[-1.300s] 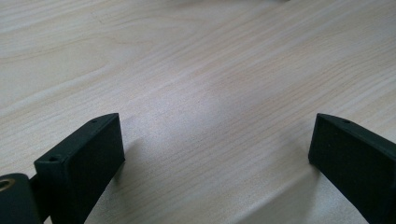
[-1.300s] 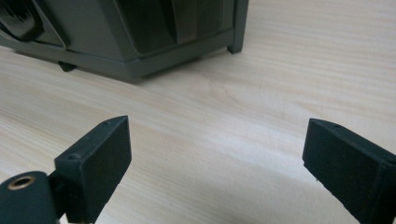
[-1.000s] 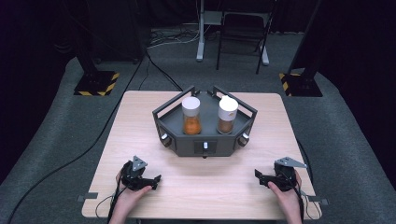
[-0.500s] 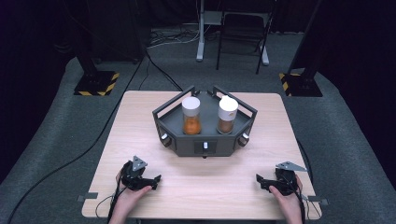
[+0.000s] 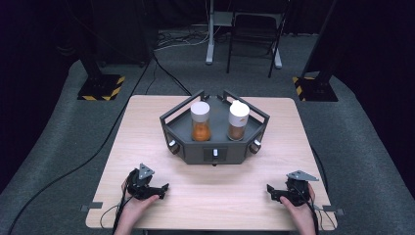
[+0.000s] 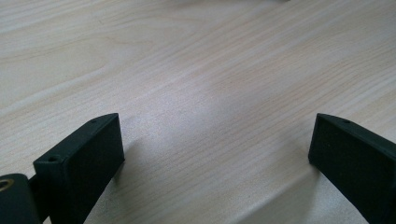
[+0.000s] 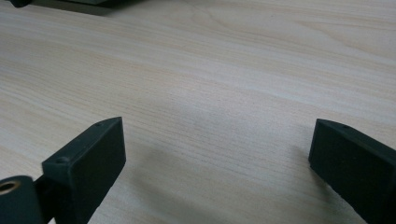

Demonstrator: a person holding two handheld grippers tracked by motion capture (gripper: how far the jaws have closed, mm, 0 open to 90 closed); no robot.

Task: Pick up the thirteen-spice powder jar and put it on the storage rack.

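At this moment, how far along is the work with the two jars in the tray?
Nothing looks done: both jars, orange-filled and brown-filled, stand capped in the grey tray. Nothing is in hand; the left gripper and right gripper rest open on the table, near its front edge. Reaching and handling the jars is all left.
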